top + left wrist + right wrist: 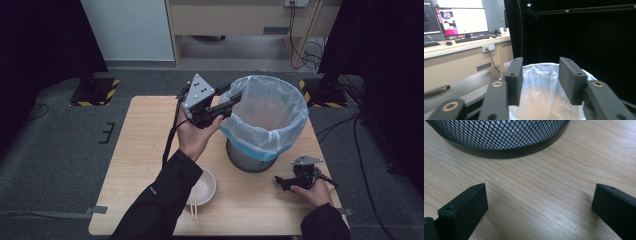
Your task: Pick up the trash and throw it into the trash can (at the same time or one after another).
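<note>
We see a mesh bin lined with a pale bag standing on the wooden worktop, toward its right half. The left gripper is raised at the bin's left rim, its tips reaching over the bag's edge. In the left gripper view its 2 jaws stand moderately apart with nothing between them, and the bag opens just below and beyond them.

The right gripper lies low by the worktop's right front, near the bin's base but apart from it. In the right gripper view its jaws are spread wide over bare wood, nothing held, and the bin shows its black mesh wall and base ring just ahead.

At the front, under the left forearm, sits a white bowl with a pair of chopsticks beside it, well apart from both grippers
</note>
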The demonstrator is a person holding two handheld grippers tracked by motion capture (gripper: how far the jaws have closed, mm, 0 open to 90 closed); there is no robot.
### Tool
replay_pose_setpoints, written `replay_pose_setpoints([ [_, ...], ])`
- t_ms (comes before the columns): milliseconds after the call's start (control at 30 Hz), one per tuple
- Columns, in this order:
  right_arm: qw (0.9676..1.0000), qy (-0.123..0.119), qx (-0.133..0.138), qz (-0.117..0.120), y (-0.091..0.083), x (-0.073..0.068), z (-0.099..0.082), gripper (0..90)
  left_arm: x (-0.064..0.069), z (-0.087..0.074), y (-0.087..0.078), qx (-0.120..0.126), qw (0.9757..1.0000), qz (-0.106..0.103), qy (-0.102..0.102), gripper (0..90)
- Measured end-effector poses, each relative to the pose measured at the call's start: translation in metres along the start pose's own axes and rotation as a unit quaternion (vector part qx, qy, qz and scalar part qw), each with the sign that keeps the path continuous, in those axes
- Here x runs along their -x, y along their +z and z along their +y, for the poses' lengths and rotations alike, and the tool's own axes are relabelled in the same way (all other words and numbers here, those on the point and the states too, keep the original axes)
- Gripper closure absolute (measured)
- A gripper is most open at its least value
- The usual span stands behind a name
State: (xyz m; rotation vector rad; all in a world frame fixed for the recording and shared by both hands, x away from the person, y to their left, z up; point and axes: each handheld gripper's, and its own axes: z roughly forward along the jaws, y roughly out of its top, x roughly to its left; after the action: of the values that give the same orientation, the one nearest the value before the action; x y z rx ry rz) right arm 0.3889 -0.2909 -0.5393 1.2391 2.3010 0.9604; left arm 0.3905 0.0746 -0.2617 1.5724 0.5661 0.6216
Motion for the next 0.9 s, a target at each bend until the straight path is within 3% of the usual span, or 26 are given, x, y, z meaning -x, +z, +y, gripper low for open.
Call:
replay_pose_setpoints([
  [33,1.0000,0.000,0.000,0.000,0.000,0.000,0.000,0.6,0.000,0.000,0.000,0.000,1.0000,0.000,0.000,50.5],
  [133,1.0000,0.000,0.000,0.000,0.000,0.000,0.000,0.6,-0.001,-0.008,-0.026,-0.004,0.9998,0.016,0.008,46.2],
  [233,1.0000,0.000,0.000,0.000,0.000,0.000,0.000,0.7,-0.002,-0.017,-0.039,-0.009,0.9997,0.023,0.007,43.9],
  [300,1.0000,0.000,0.000,0.000,0.000,0.000,0.000,0.6,-0.004,-0.026,-0.050,-0.014,0.9993,0.033,0.008,42.3],
  [333,1.0000,0.000,0.000,0.000,0.000,0.000,0.000,0.6,-0.005,-0.037,-0.061,-0.025,0.9989,0.040,0.000,40.8],
  [400,1.0000,0.001,-0.002,0.000,0.000,-0.001,0.000,0.7,-0.006,-0.041,-0.064,-0.024,0.9988,0.044,0.001,39.4],
  [533,1.0000,-0.001,-0.003,0.001,0.000,-0.001,0.000,0.6,-0.009,-0.070,-0.084,-0.048,0.9967,0.064,-0.013,37.7],
  [600,1.0000,-0.001,-0.003,0.001,0.000,-0.001,0.000,0.7,-0.011,-0.085,-0.091,-0.065,0.9953,0.072,-0.010,36.7],
  [767,1.0000,-0.001,-0.003,0.000,0.000,-0.001,0.000,0.6,-0.011,-0.124,-0.108,-0.116,0.9898,0.076,-0.033,34.5],
  [800,1.0000,0.000,-0.002,0.000,0.000,-0.001,0.000,0.6,-0.010,-0.138,-0.114,-0.131,0.9873,0.079,-0.043,34.1],
  [867,1.0000,-0.001,-0.002,0.000,0.000,-0.001,0.000,0.6,-0.010,-0.145,-0.116,-0.138,0.9861,0.079,-0.047,33.8],
  [900,1.0000,0.000,-0.002,0.000,0.000,-0.001,0.000,0.7,-0.009,-0.157,-0.118,-0.153,0.9835,0.079,-0.052,33.6],
])
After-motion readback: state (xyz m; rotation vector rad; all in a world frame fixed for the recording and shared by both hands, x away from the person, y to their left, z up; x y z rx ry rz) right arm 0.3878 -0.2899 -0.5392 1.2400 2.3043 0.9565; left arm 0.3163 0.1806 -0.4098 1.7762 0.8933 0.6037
